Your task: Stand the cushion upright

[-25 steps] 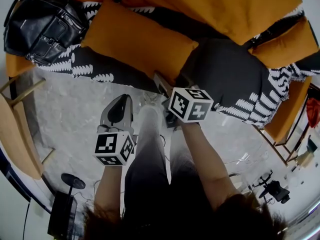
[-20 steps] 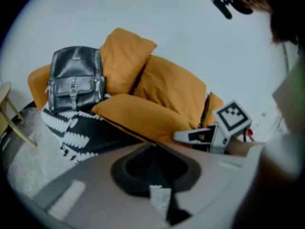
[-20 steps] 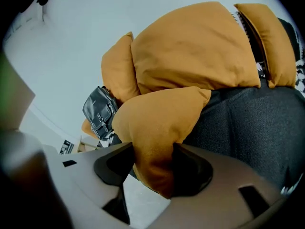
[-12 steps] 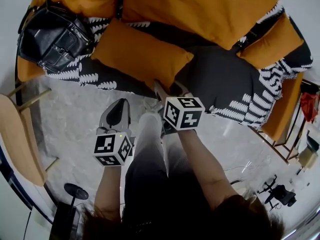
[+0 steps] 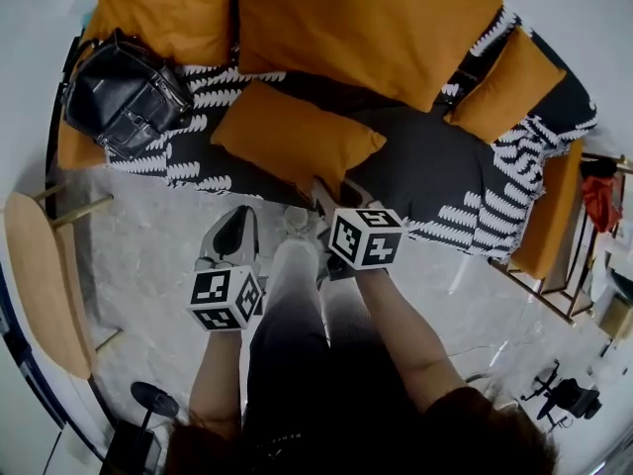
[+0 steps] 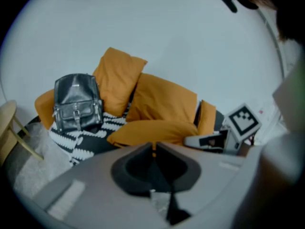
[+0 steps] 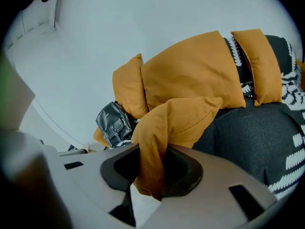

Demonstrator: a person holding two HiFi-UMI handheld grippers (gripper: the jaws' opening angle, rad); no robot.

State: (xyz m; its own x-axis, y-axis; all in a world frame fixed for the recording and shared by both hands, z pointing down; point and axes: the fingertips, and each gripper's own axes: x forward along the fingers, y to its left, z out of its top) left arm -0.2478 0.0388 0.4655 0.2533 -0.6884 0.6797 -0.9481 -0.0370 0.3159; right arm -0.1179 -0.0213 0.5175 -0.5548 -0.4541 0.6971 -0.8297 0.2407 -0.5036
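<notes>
The cushion [image 5: 297,146] corner is being pinched by the closing right gripper [image 7: 151,175]; the left gripper [image 6: 155,151] is closed, empty. Next, the cushion must be raised upright.

The cushion [image 5: 297,146] is matt orange cloth, soft and creased where it folds. The bag [image 5: 127,95] looks like glossy black leather with small metal buckles. The sofa throw [image 5: 188,156] is matt black-and-white woven cloth. The floor [image 5: 148,255] is pale, marble-like and polished. The chair [image 5: 40,275] is smooth light wood. The left gripper [image 6: 155,146] has a smooth, matt grey plastic shell.
</notes>
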